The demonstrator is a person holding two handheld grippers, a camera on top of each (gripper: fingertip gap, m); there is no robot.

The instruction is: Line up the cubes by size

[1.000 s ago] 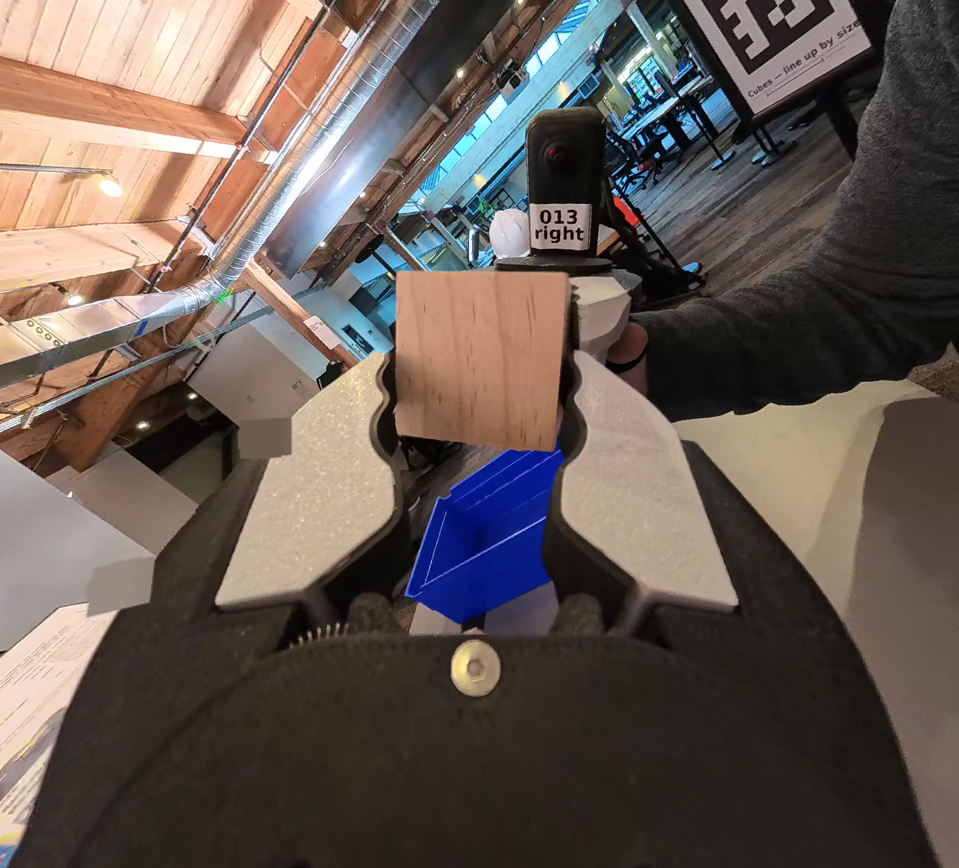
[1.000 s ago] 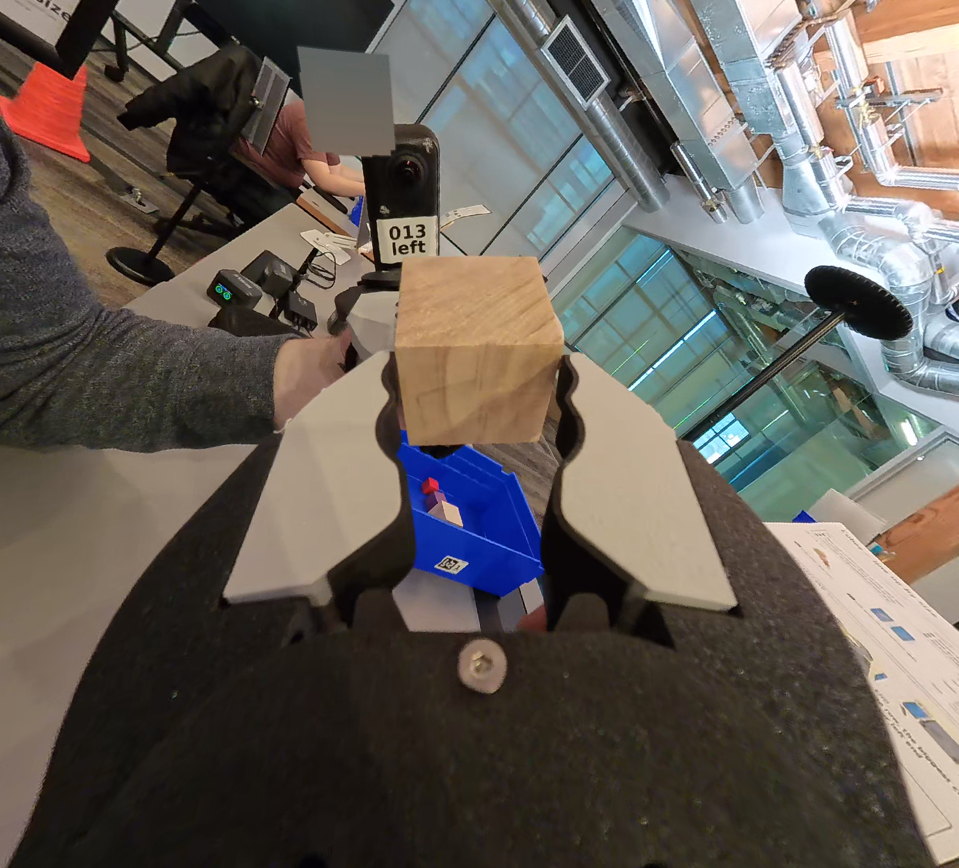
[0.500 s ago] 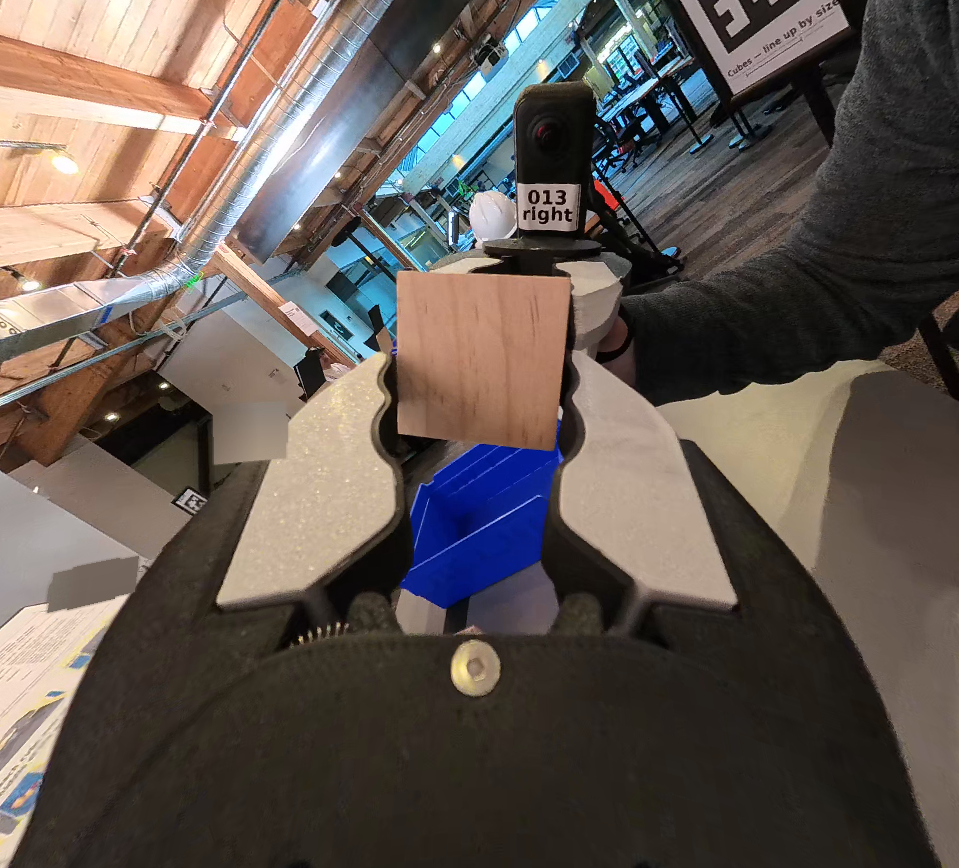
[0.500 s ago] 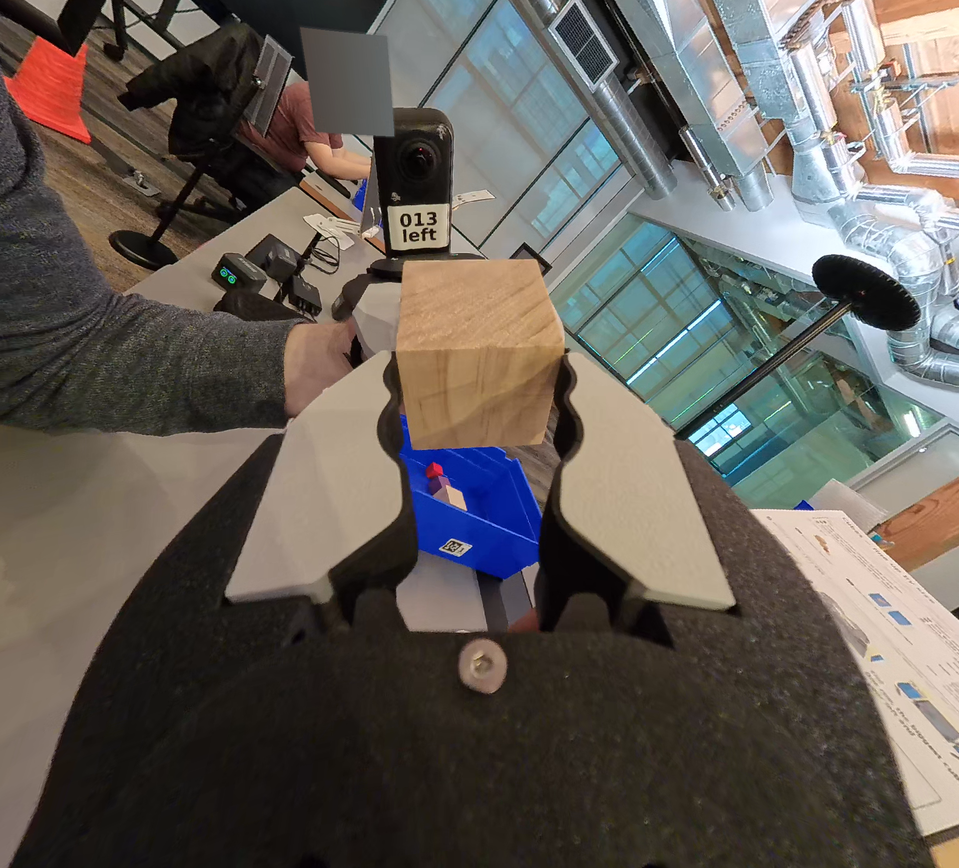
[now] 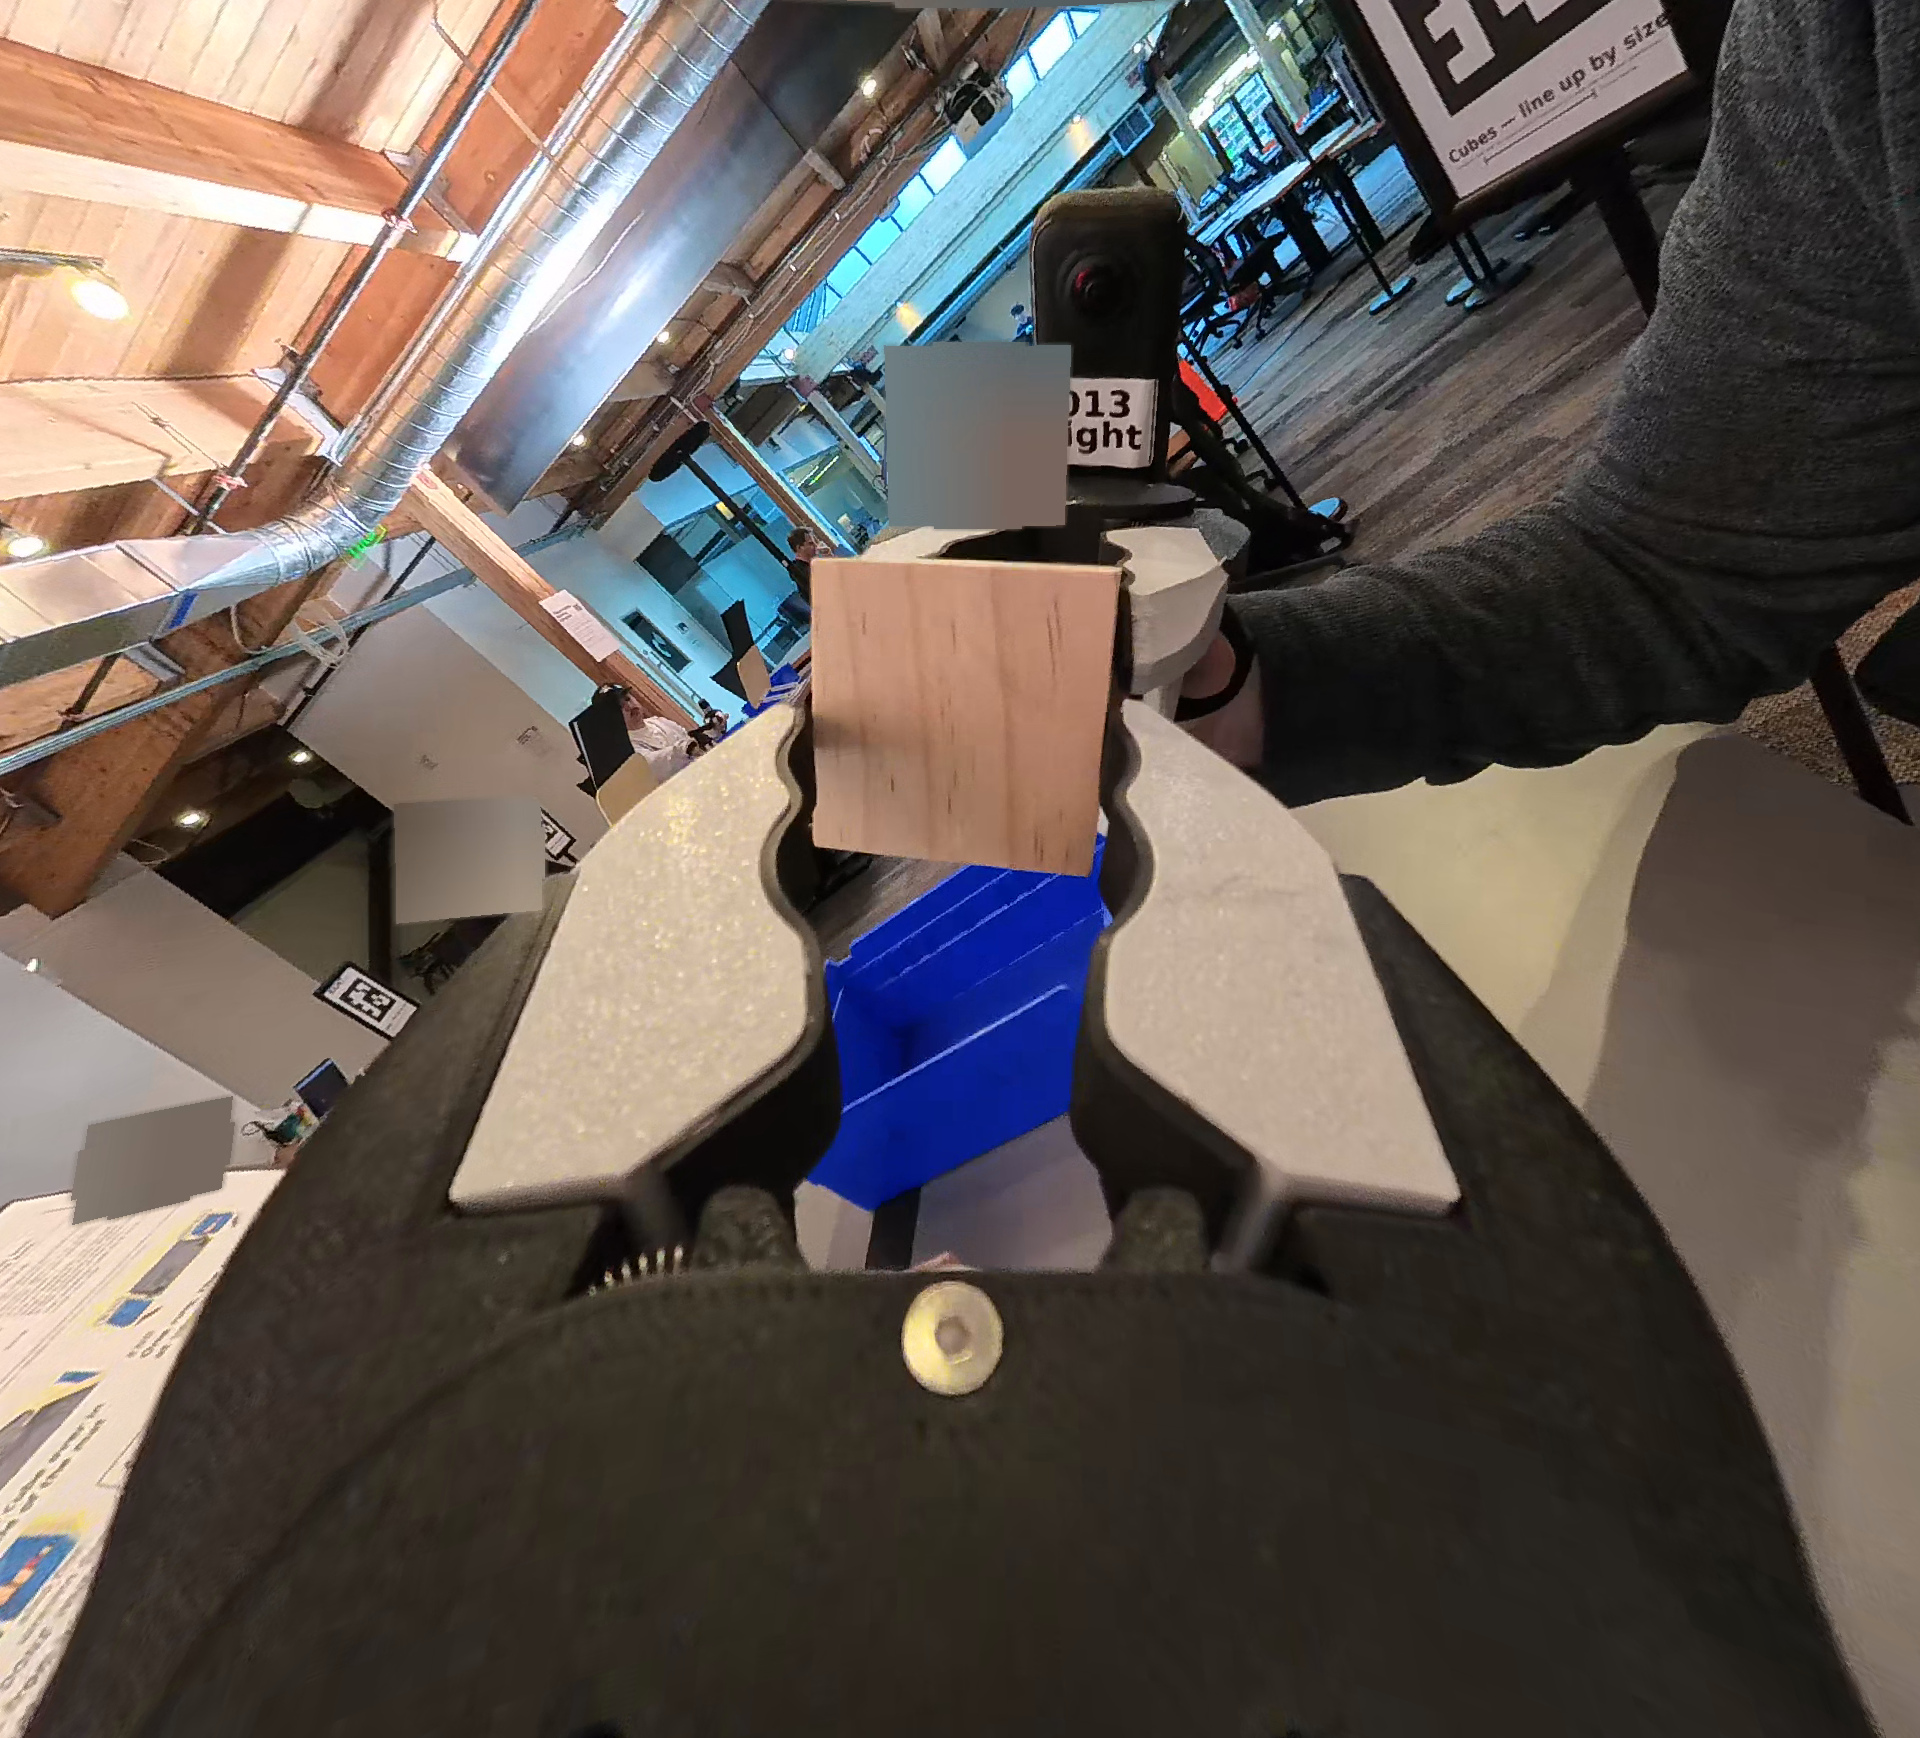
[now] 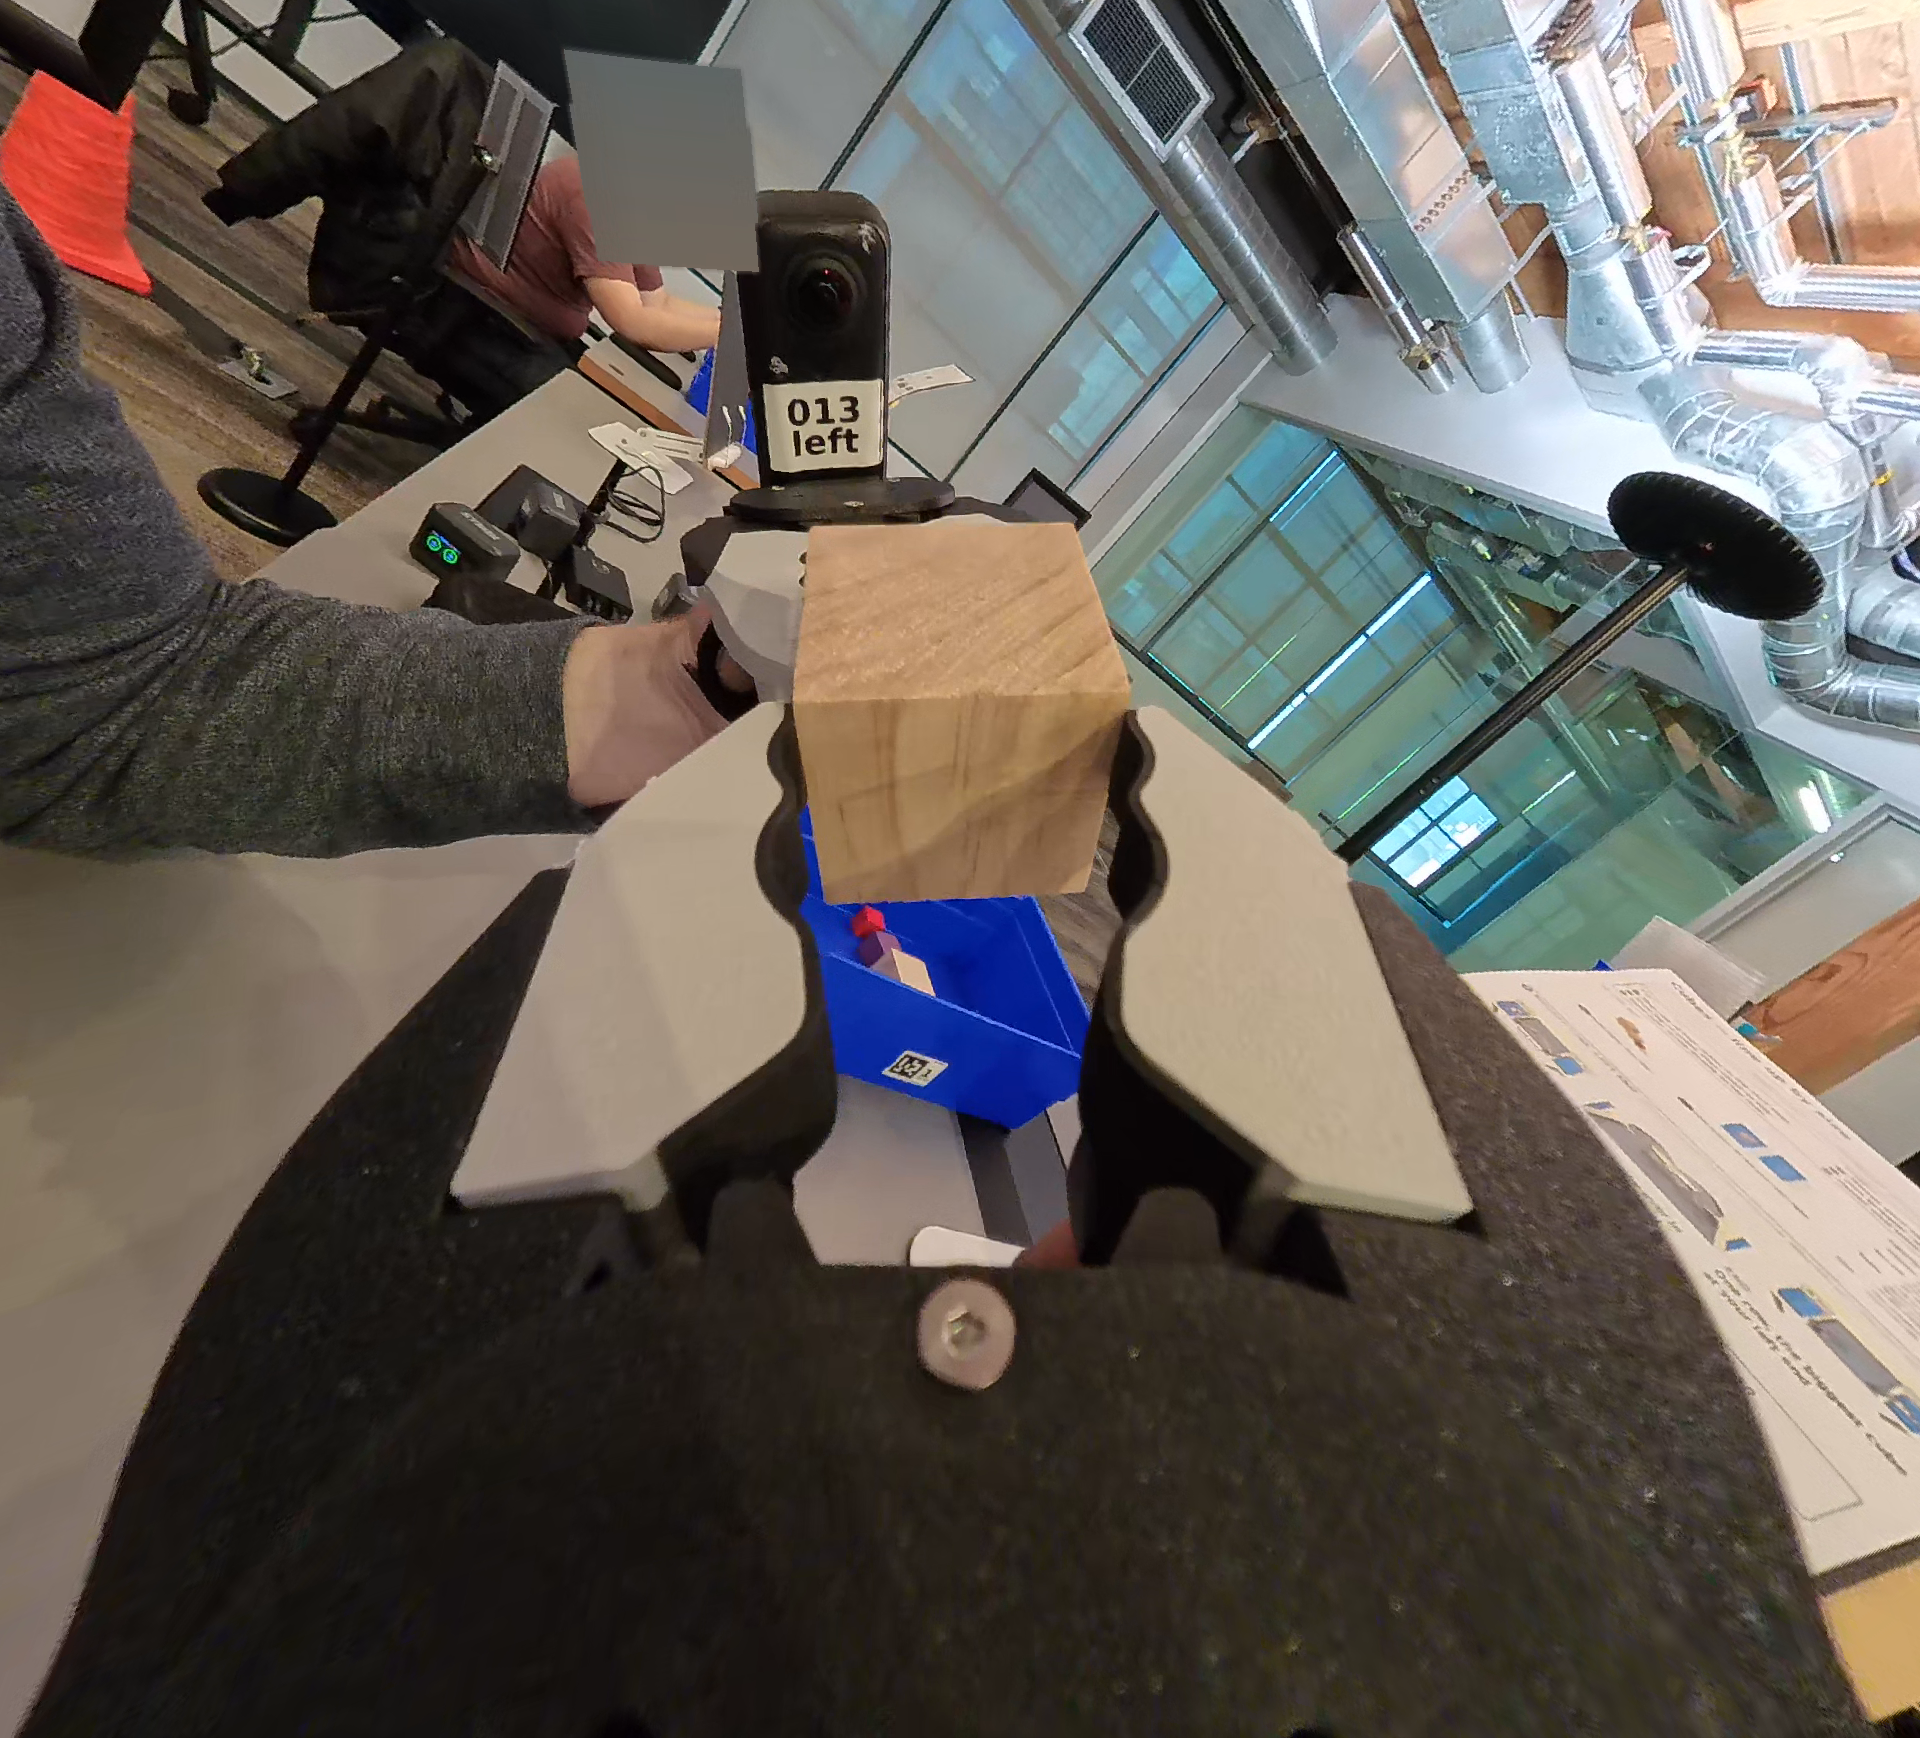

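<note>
- While both grippers face each other above a pale table (image 6: 156, 1013), a single wooden cube (image 5: 961, 717) is clamped between them in mid-air.
- Left gripper (image 5: 961, 732): its grey fingers (image 5: 665, 961) press against two opposite sides of the cube.
- Right gripper (image 6: 956, 753): its fingers (image 6: 1268, 961) are closed on the same cube (image 6: 951, 712).
- Below the cube sits a blue bin (image 6: 956, 1023) on the table, holding small cubes (image 6: 883, 945), one red, one purple, one pale wood.
- A person's hand (image 6: 634, 712) in a grey sleeve (image 6: 260, 712) grips the left tool.
- Printed sheet (image 6: 1704, 1200) lies at the table's right edge.
</note>
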